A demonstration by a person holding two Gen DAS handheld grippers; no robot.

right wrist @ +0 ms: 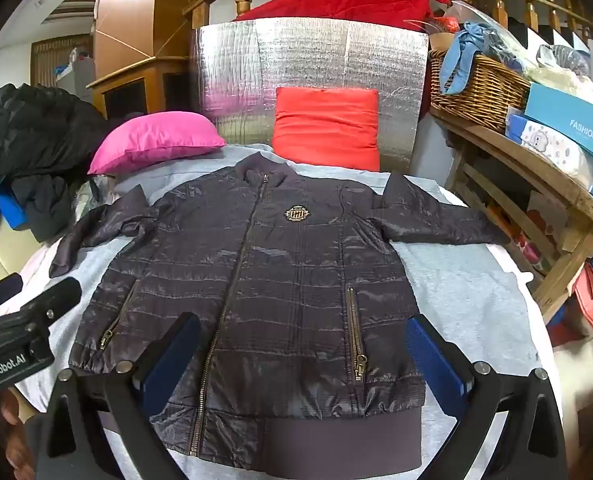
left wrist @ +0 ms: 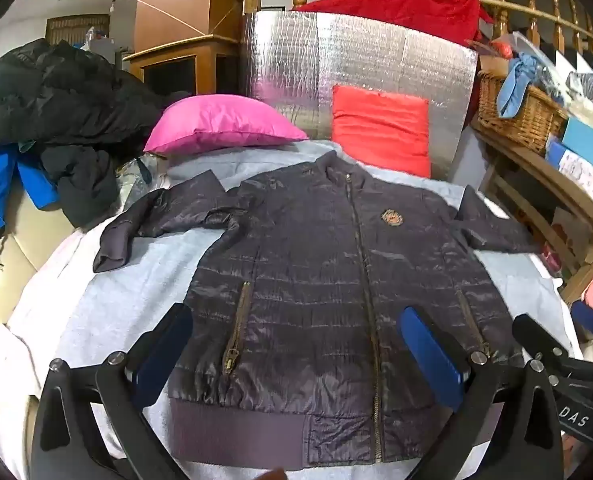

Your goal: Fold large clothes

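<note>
Lying flat and face up on the grey sheet, zipped, both sleeves spread sideways, the dark jacket shows no fold, so the whole task seems left; the left gripper and right gripper hover over its hem, jaws wide, grasping nothing.

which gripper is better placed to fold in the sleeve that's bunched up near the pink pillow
Left, probably. The bunched sleeve lies on the left gripper's side of the jacket; the right gripper hovers nearer the other sleeve. Both are open and empty.
</note>
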